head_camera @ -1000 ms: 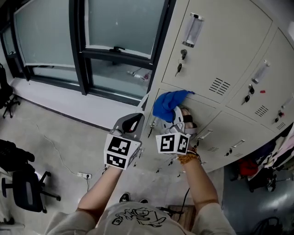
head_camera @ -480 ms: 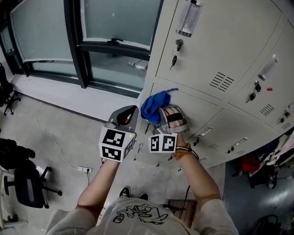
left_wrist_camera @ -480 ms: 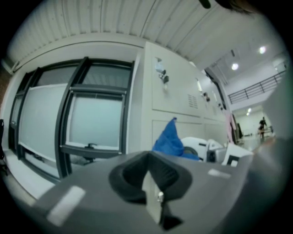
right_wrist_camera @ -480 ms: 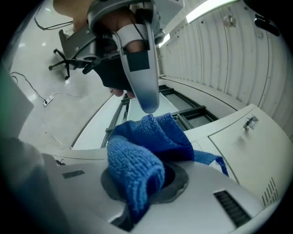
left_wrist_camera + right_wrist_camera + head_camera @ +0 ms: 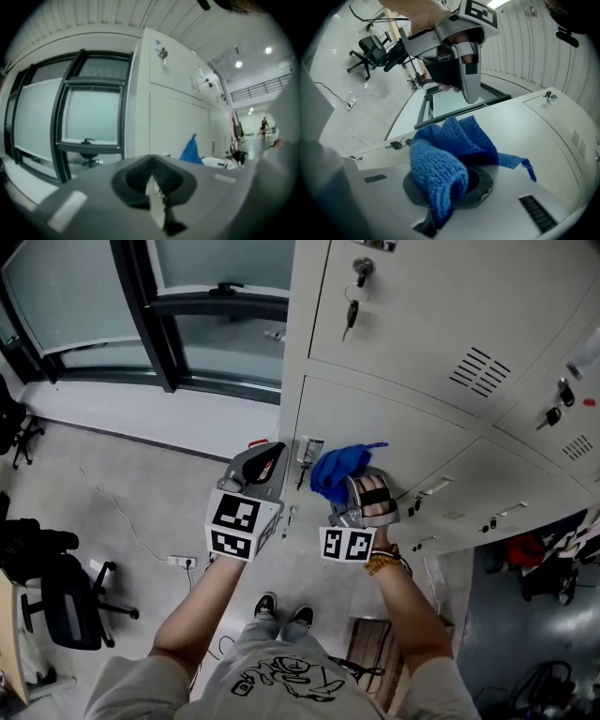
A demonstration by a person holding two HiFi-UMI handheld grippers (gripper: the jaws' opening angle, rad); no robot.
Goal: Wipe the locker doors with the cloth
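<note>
Pale locker doors stand beside a dark-framed window, with grey floor below. The right gripper pinches the blue cloth at a lower door. The left gripper, jaws pressed together, hovers alongside. Only its own view shows the lit corridor past the lockers.

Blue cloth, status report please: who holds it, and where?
Right gripper shut on blue cloth, at lower locker door. Left gripper shut, empty. Nothing in the way.
</note>
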